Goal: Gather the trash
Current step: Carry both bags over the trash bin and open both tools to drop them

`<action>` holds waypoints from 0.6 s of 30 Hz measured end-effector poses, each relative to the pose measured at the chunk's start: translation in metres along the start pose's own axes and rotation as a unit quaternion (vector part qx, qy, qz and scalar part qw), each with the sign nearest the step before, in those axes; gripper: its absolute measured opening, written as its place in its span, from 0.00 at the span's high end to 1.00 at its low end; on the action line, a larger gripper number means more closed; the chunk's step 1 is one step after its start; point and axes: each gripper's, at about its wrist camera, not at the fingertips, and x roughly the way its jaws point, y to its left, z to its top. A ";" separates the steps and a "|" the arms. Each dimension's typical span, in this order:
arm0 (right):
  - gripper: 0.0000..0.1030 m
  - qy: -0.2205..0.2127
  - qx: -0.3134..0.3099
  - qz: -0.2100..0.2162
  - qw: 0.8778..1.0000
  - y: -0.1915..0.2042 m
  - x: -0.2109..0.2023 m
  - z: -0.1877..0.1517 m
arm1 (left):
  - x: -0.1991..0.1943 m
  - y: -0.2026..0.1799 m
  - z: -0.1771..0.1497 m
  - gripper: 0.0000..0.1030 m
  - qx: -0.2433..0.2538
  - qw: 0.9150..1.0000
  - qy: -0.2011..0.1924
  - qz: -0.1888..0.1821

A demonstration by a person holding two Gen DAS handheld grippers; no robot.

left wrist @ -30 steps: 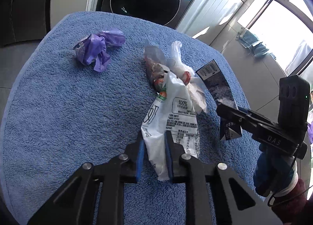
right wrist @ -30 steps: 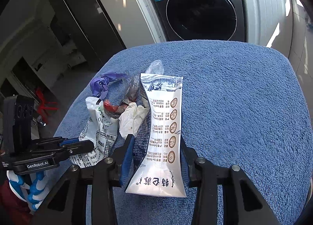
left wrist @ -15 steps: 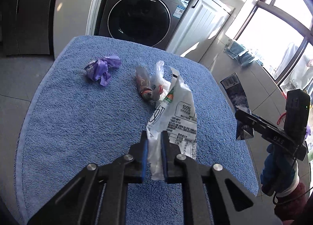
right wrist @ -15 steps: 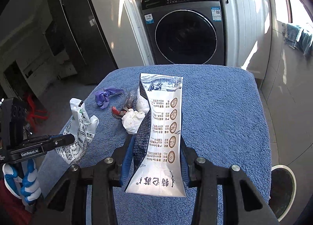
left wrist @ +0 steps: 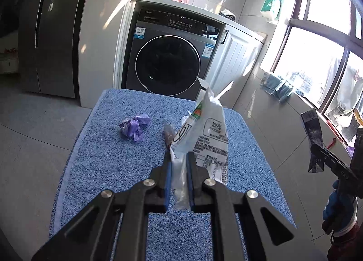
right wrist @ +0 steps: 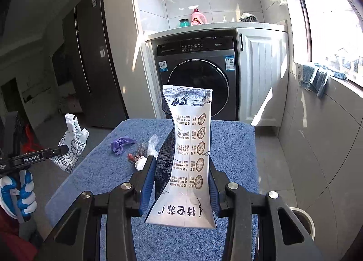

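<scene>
Blue towel [left wrist: 109, 165], purple wad [left wrist: 134, 126], wrappers [right wrist: 141, 153].

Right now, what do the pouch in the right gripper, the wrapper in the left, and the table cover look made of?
Pouch: stiff matte printed laminate, holding shape. Wrapper: thin glossy plastic film, crinkled, partly translucent. Table cover: blue terry cloth, looped pile.
</scene>
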 end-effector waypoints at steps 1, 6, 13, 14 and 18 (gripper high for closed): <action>0.62 -0.007 0.001 -0.002 1.000 -0.005 -0.007 0.000 | -0.003 -0.006 0.002 0.89 0.004 1.000 -0.004 0.002; 0.62 -0.032 0.012 -0.017 0.999 -0.034 -0.030 -0.003 | -0.014 -0.044 0.018 0.89 0.037 0.999 -0.020 0.005; 0.62 -0.050 0.035 -0.057 0.996 -0.088 -0.062 -0.016 | 0.008 -0.117 0.037 0.89 0.091 0.995 -0.010 -0.024; 0.62 -0.050 0.039 -0.066 0.996 -0.097 -0.065 -0.019 | 0.015 -0.131 0.038 0.89 0.102 0.994 -0.006 -0.030; 0.62 -0.044 0.062 -0.100 0.992 -0.133 -0.077 -0.033 | 0.047 -0.188 0.038 0.89 0.143 0.988 0.019 -0.060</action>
